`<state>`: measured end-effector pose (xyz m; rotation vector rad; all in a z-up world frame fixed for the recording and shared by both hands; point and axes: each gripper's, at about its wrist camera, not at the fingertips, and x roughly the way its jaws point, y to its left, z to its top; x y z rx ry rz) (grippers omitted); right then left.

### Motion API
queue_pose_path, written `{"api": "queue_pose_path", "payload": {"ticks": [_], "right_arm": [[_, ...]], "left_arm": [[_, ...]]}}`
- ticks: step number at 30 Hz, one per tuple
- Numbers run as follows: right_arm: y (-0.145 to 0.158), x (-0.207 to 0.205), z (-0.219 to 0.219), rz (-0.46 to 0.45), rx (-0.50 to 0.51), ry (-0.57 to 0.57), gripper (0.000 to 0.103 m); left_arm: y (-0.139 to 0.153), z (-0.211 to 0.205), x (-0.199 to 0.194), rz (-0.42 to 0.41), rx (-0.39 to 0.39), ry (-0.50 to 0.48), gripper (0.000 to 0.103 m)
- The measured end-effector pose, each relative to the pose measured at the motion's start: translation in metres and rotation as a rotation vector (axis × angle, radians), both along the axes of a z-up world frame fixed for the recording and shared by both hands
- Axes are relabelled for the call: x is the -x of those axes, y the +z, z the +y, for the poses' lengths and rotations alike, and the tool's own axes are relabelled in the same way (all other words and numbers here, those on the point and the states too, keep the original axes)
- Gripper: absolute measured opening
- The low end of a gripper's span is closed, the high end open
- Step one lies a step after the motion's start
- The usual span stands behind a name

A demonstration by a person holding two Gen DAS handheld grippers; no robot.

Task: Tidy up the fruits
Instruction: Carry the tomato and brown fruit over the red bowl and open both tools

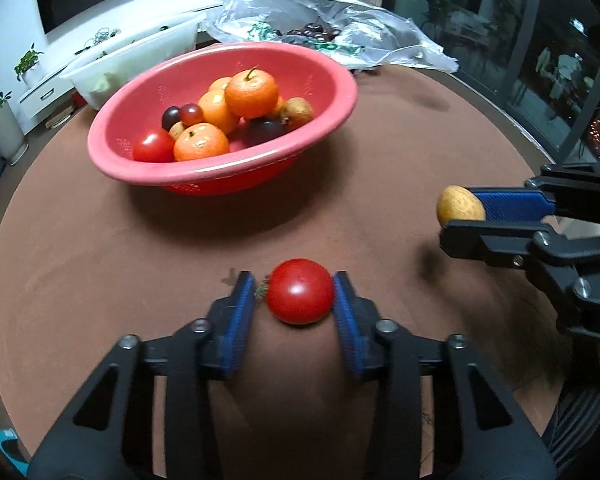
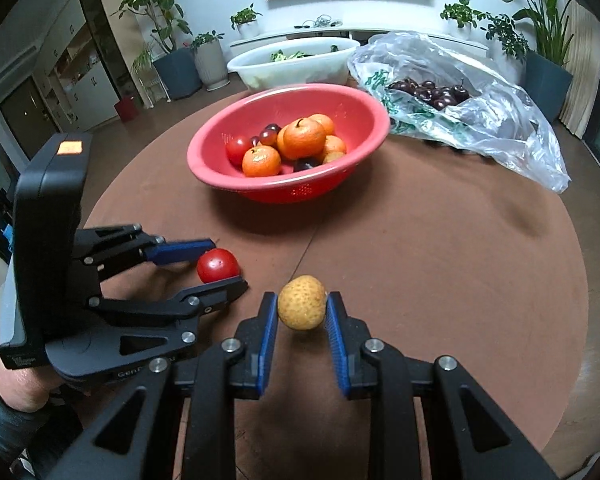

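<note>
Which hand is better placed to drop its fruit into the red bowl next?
The right. The right gripper already holds its yellow-brown fruit clear of the table, while the left gripper has its tomato still down on the table.

Each fisheye camera rides low behind its own gripper, looking steeply down along the fingers across a round brown table. The left view faces a red bowl close ahead, the right gripper entering at its right edge. The right view shares bowl, table and plastic bag, with the left gripper at left.
</note>
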<state>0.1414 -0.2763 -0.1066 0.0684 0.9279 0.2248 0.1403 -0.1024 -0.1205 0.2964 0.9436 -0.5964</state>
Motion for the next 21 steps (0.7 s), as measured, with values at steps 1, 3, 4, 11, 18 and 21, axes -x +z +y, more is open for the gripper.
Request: {"api": "queue_pose_path", "payload": {"ticks": [1, 3, 4, 11, 18, 21], "right_arm": [[0.001, 0.0, -0.001, -0.003, -0.007, -0.003, 0.027], [0.003, 0.0, -0.003, -0.009, -0.016, -0.005, 0.027], [0.004, 0.0, -0.004, -0.013, -0.021, -0.006, 0.027], [0.022, -0.01, -0.007, -0.043, -0.014, -0.006, 0.027], [0.055, -0.059, 0.001, -0.088, -0.005, 0.011, 0.027], [0.055, -0.088, 0.012, -0.066, 0.004, 0.031, 0.027]], "left_arm": [[0.0, 0.0, 0.001, -0.002, 0.001, 0.0, 0.035], [0.0, 0.0, 0.001, -0.002, 0.012, 0.004, 0.034], [0.002, 0.002, 0.002, -0.004, 0.02, 0.008, 0.034], [0.043, 0.028, -0.006, -0.067, 0.103, 0.062, 0.034], [0.08, 0.035, -0.062, -0.136, 0.122, 0.122, 0.034], [0.077, 0.031, -0.088, -0.123, 0.115, 0.132, 0.034]]}}
